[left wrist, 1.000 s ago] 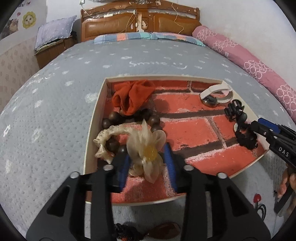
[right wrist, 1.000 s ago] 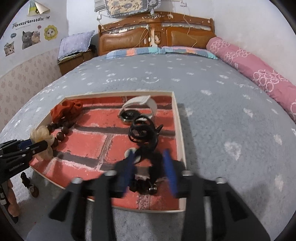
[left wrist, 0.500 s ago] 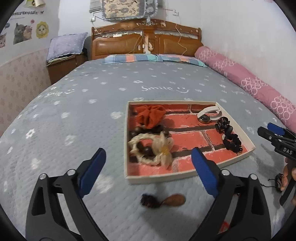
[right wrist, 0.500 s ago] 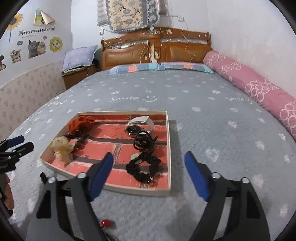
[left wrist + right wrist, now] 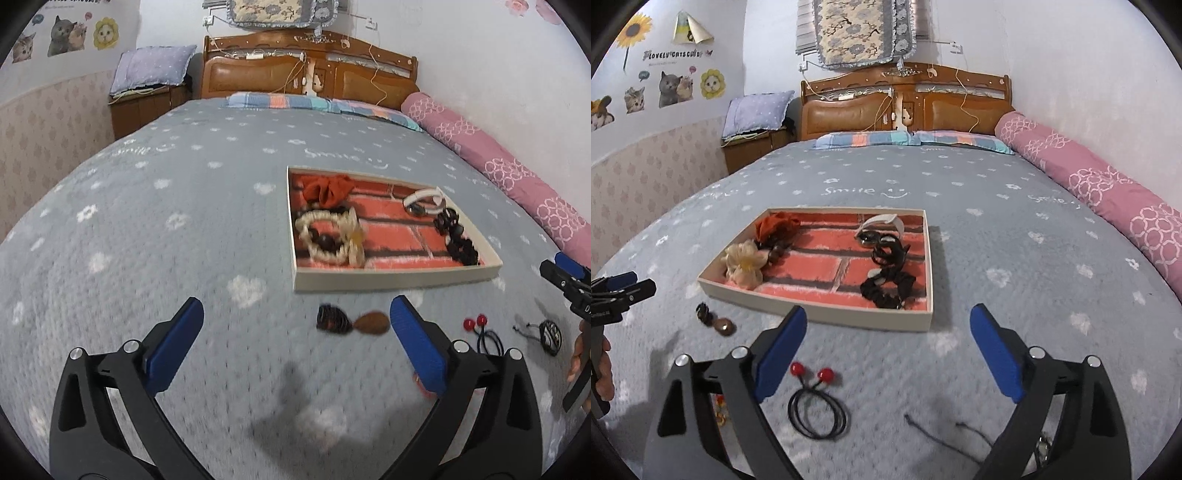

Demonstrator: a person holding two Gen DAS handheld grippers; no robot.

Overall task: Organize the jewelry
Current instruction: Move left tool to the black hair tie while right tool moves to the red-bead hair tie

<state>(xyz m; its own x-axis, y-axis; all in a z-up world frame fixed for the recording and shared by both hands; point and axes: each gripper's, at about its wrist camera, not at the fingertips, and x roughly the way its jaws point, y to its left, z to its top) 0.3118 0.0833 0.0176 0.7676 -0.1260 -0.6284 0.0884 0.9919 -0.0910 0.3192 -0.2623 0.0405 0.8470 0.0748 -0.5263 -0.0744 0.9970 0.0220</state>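
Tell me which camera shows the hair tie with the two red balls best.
The right wrist view: the hair tie with the two red balls lies close and sharp, balls and black loop in full. In the left wrist view the same tie is small, and the left gripper hides part of its loop.

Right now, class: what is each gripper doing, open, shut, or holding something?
Left gripper: open, holding nothing.
Right gripper: open, holding nothing.
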